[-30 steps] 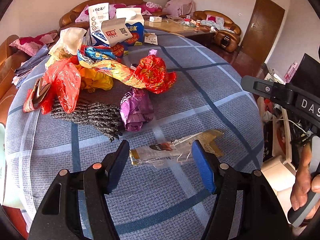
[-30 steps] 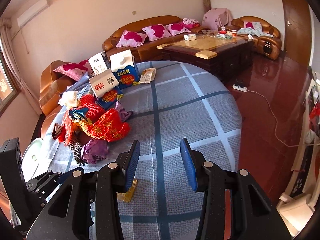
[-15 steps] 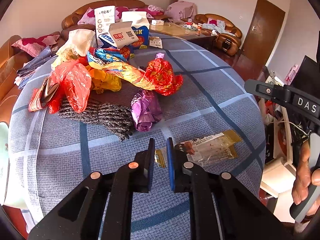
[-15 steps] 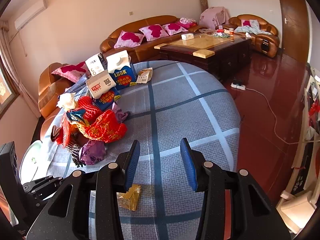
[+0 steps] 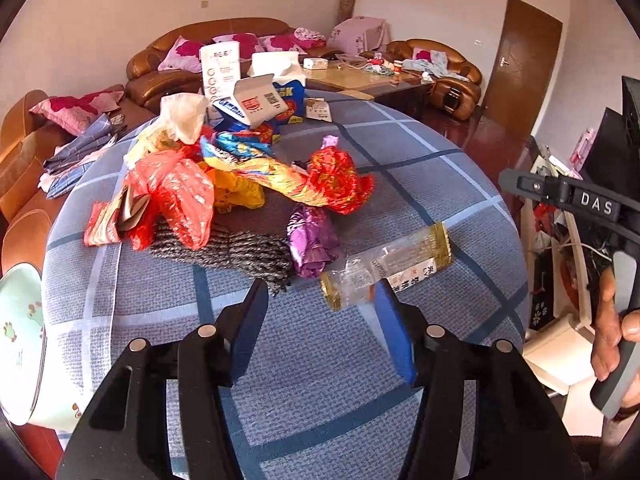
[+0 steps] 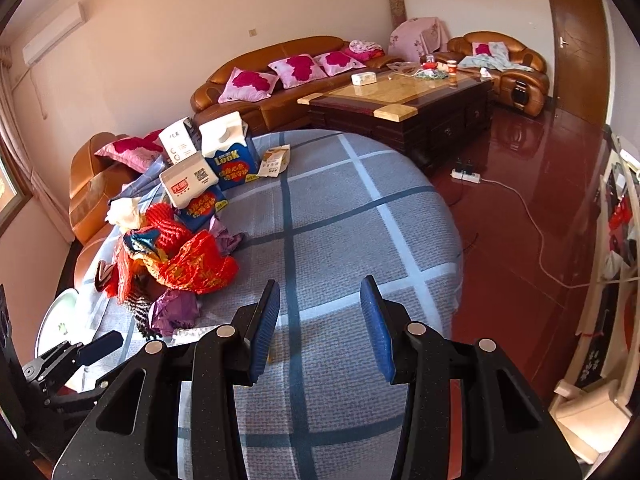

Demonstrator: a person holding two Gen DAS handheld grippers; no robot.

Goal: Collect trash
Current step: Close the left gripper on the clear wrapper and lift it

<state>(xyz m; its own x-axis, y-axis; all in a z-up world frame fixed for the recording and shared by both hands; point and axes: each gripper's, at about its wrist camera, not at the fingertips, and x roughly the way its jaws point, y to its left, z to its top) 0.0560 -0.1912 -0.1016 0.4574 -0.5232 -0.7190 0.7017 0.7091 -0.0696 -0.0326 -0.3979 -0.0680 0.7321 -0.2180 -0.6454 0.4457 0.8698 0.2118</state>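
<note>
Left wrist view: the left gripper (image 5: 320, 304) was opening, nothing between its jaws, the clear gold-edged wrapper (image 5: 386, 270) lying loose on the checked tablecloth (image 5: 420, 168) beside the trash pile (image 5: 240, 176), apparently released there for gathering; right wrist view: the right gripper (image 6: 320, 320) hovered parted and empty

A round table (image 6: 360, 216) is covered by a blue-grey checked cloth. Beyond its far edge, a brown leather sofa (image 6: 280, 80) with pink cushions (image 6: 298, 66) is set against the wall. A dark coffee table (image 6: 400, 104) stands near it. A power strip (image 6: 466, 175) lies on the red floor (image 6: 520, 220).
</note>
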